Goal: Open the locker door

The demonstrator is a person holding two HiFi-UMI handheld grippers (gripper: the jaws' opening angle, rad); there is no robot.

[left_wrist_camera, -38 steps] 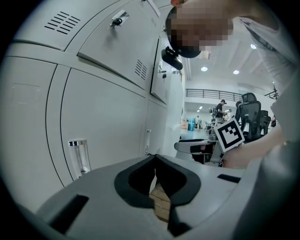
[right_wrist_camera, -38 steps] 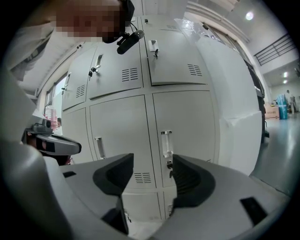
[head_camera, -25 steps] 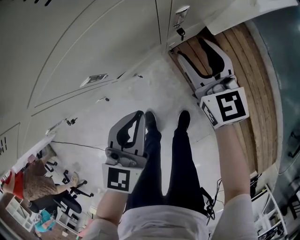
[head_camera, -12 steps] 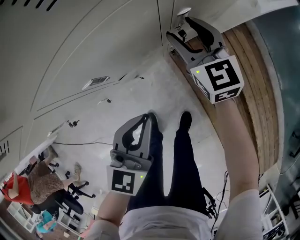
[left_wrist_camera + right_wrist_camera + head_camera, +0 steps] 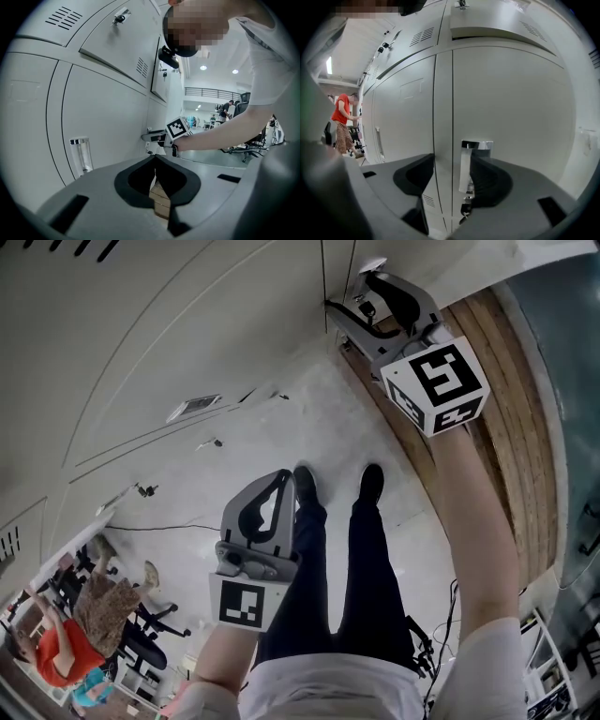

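Right gripper [image 5: 352,293]: arm stretched forward, jaws spread either side of the locker handle [image 5: 474,161].
Left gripper [image 5: 281,474]: held low, jaws pressed together, empty.

Two tools, left tool [image 5: 283,471] and right tool [image 5: 349,292], two shoes [image 5: 302,480], one chrome handle [image 5: 466,164], one red-shirted bystander [image 5: 64,658]

1. Locker door [image 5: 511,117]: painted metal, smooth, matt pale grey.
2. Handle [image 5: 471,159]: polished metal, mirror-bright.
3. Right gripper [image 5: 450,183] and left gripper [image 5: 155,161]: matt grey plastic shells, matt black jaw linings.
4. Floor [image 5: 309,418]: pale, smooth, slight sheen. Wooden boards [image 5: 511,381] beside it, grain showing.
5. Trousers [image 5: 370,568]: dark matt cloth.
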